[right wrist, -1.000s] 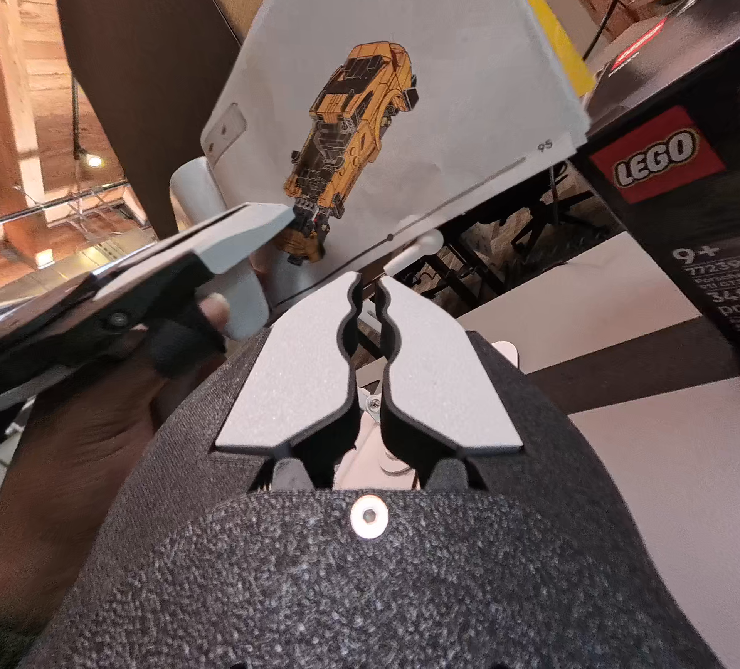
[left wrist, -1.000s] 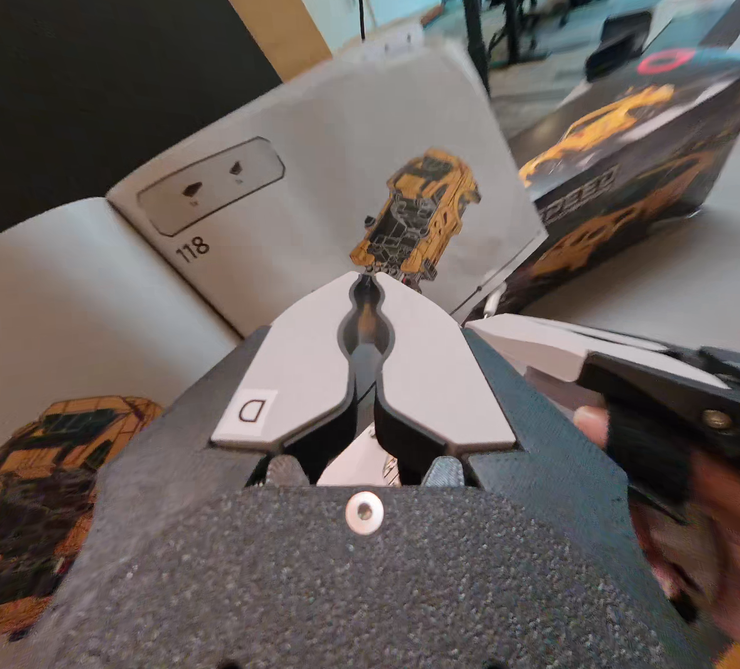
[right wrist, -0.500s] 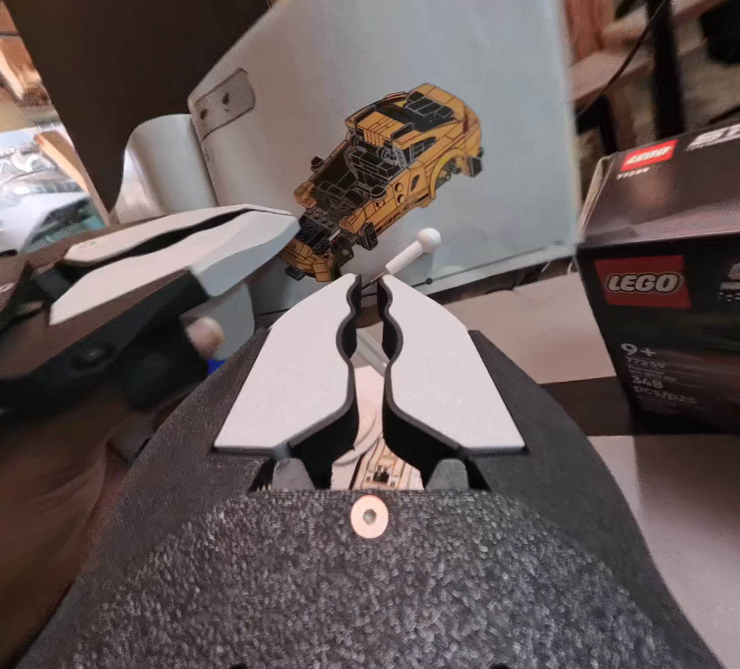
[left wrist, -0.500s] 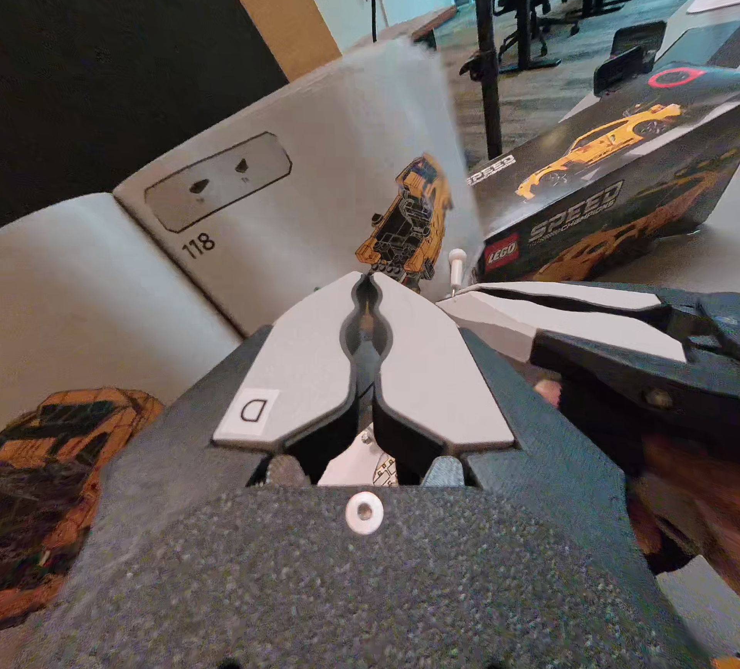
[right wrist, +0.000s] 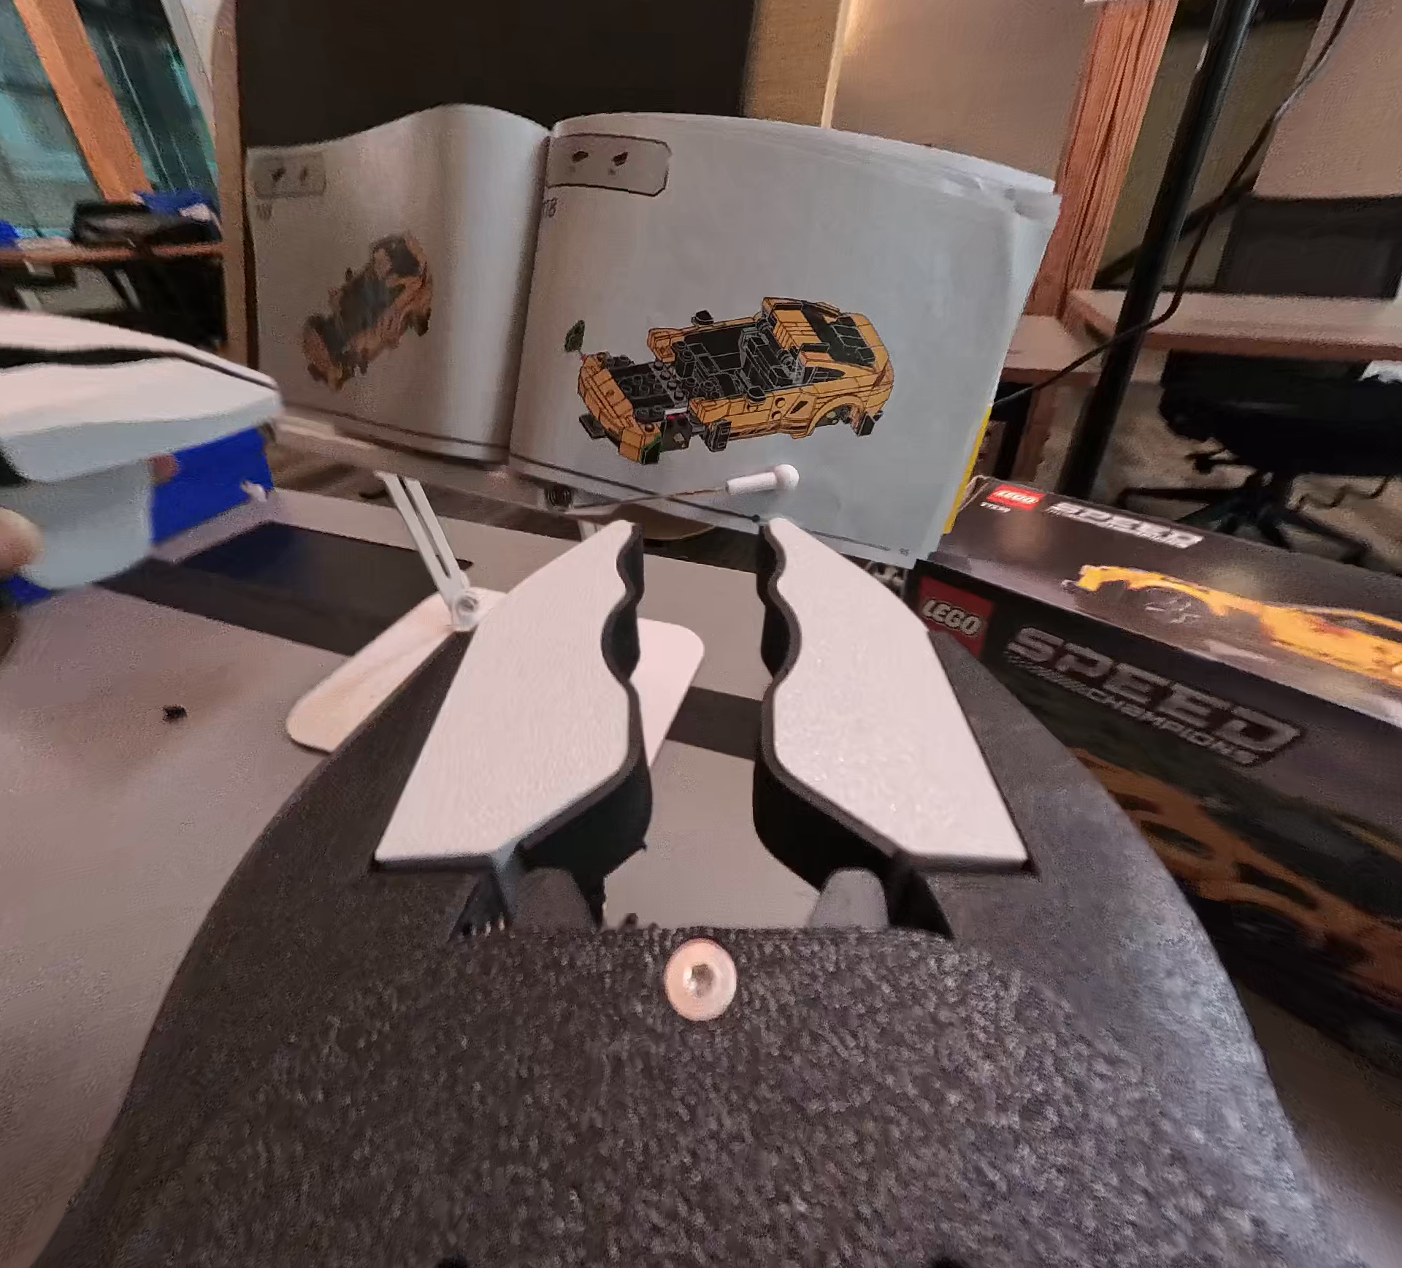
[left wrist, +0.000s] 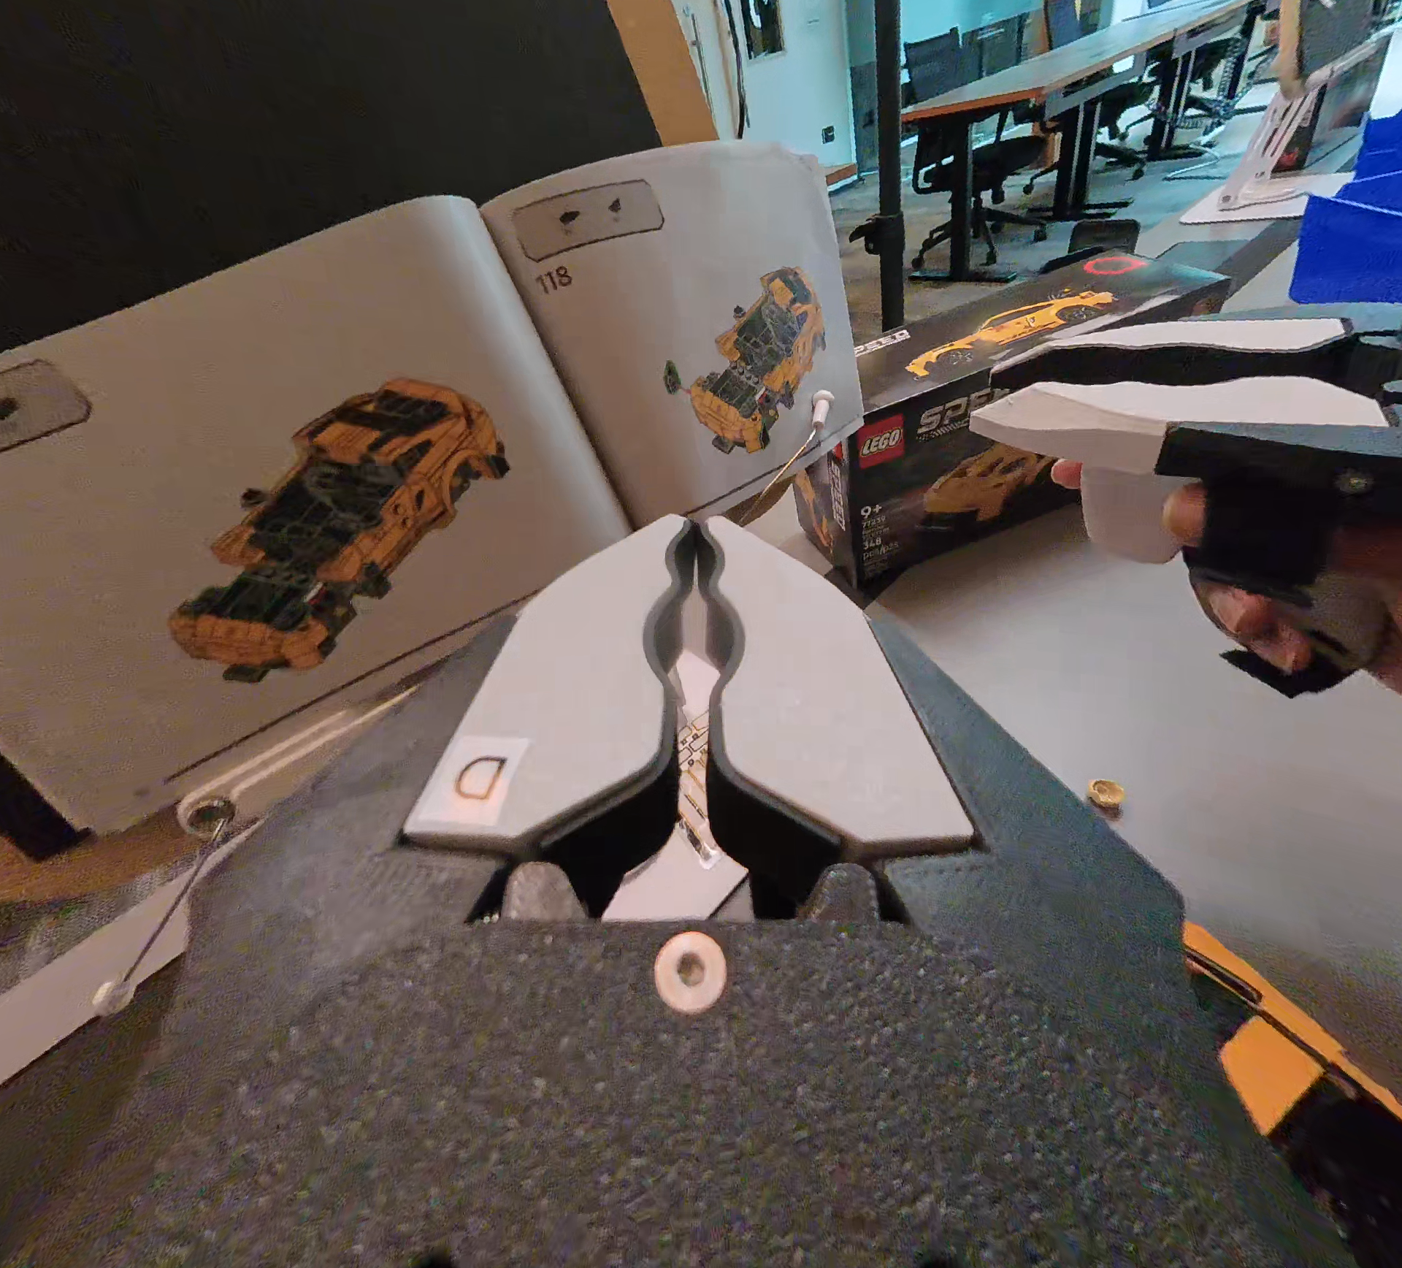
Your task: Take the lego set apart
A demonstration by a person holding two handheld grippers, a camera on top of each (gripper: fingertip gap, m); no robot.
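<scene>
Right now my left gripper (left wrist: 694, 529) has its fingers pressed together at the tips with nothing between them, while my right gripper (right wrist: 698, 533) stands wide apart, also empty. Both point at the instruction booklet (right wrist: 759, 290), propped open on a white stand (right wrist: 425, 548) with a thin wire clip (right wrist: 759, 479) across the right page. Beside it on the grey table (left wrist: 1062, 662) lies the black set box (right wrist: 1138, 655). An orange-and-black piece (left wrist: 1282, 1072) shows at my left view's lower right edge; I cannot tell whether it is the lego set.

Beside the matt paper booklet (right wrist: 759, 260), the glossy cardboard box (right wrist: 1183, 670) is catching light. Below the booklet, the right gripper (right wrist: 698, 533) is showing smooth pale fingers (right wrist: 531, 700) on a rough, grainy black plastic body.
</scene>
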